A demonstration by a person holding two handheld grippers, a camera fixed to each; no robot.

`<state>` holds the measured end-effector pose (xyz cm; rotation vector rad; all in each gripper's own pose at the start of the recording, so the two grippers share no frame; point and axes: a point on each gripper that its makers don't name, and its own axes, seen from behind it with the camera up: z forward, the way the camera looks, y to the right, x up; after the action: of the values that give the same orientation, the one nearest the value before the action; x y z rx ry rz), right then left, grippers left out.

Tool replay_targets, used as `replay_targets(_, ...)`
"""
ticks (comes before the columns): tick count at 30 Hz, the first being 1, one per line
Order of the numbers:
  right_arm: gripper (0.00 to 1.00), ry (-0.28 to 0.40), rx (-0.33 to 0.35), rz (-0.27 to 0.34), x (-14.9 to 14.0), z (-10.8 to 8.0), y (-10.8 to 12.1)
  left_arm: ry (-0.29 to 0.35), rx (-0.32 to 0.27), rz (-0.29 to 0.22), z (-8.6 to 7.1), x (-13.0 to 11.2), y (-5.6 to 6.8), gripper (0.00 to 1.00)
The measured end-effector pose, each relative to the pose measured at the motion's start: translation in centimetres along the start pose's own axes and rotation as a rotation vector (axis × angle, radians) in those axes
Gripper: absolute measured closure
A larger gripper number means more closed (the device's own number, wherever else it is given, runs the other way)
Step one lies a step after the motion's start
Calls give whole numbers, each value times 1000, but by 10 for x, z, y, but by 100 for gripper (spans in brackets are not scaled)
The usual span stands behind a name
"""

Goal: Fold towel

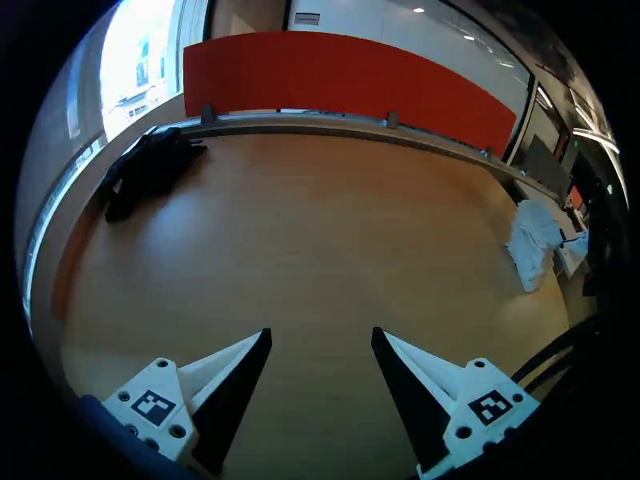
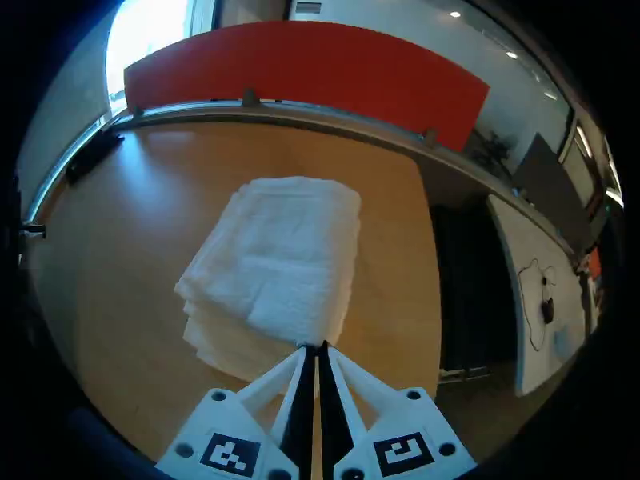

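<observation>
Towel (image 2: 272, 256), folded, lies just ahead of my right gripper (image 2: 318, 348), clamped on its near edge | my left gripper (image 1: 322, 336) gapes wide above wooden table (image 1: 320, 224).

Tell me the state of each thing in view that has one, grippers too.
Left gripper: open, empty.
Right gripper: shut on the towel, at its near edge.
Towel: folded in layers, lying on the table.
Black cloth: crumpled at the table's far edge.
Pale cloth: bunched up.
</observation>
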<state>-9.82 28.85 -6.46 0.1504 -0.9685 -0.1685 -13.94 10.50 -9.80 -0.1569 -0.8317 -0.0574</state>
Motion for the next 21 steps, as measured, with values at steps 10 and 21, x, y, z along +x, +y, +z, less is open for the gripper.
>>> replay_targets(10,97,-48,-6,5,-16,17,0,0,5,3,-2,-2,-1,7)
replay_targets(21,97,-88,-12,24,-29,27,3,1,19,-2,-6,-2,-8,7)
